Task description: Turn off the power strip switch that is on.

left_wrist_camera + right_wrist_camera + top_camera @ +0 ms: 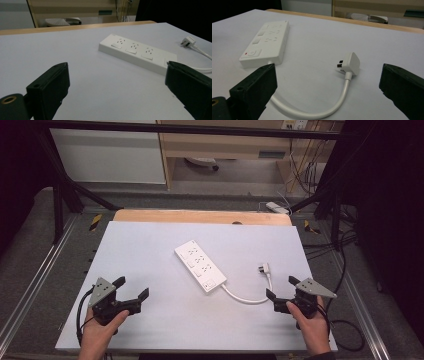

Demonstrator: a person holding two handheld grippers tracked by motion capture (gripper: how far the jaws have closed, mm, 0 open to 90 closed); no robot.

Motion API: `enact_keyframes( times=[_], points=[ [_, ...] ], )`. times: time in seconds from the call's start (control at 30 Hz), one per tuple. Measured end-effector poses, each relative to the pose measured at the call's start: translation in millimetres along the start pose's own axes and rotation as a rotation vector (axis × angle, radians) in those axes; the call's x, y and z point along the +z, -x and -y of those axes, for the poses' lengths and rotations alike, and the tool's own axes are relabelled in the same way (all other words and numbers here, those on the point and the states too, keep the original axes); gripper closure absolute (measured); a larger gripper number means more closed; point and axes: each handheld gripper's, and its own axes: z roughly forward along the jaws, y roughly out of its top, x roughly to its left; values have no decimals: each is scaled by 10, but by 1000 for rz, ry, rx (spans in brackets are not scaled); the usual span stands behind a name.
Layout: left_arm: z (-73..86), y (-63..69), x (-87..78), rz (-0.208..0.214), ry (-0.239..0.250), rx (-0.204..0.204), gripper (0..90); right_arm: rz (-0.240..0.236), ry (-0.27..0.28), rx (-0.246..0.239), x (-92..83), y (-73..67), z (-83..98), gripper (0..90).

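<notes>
A white power strip with three socket groups lies diagonally at the middle of the white table top. Its white cord curves right and ends in a white plug lying flat. My left gripper is held open near the front left, empty, facing the power strip. My right gripper is open at the front right, just right of the cord. In the right gripper view the plug and cord lie between the wide-apart jaws, with the power strip farther left.
A wooden strip runs along the table's far edge. Black frame bars, cables and a white adapter lie on the floor beyond. Metal rails flank the table on both sides.
</notes>
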Motion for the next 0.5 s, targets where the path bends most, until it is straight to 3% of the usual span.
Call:
enact_keyframes(
  times=[0.5],
  points=[
    [-115, 78, 62, 52, 37, -21, 59, -10, -18, -18, 54, -31, 15, 21]
  ],
)
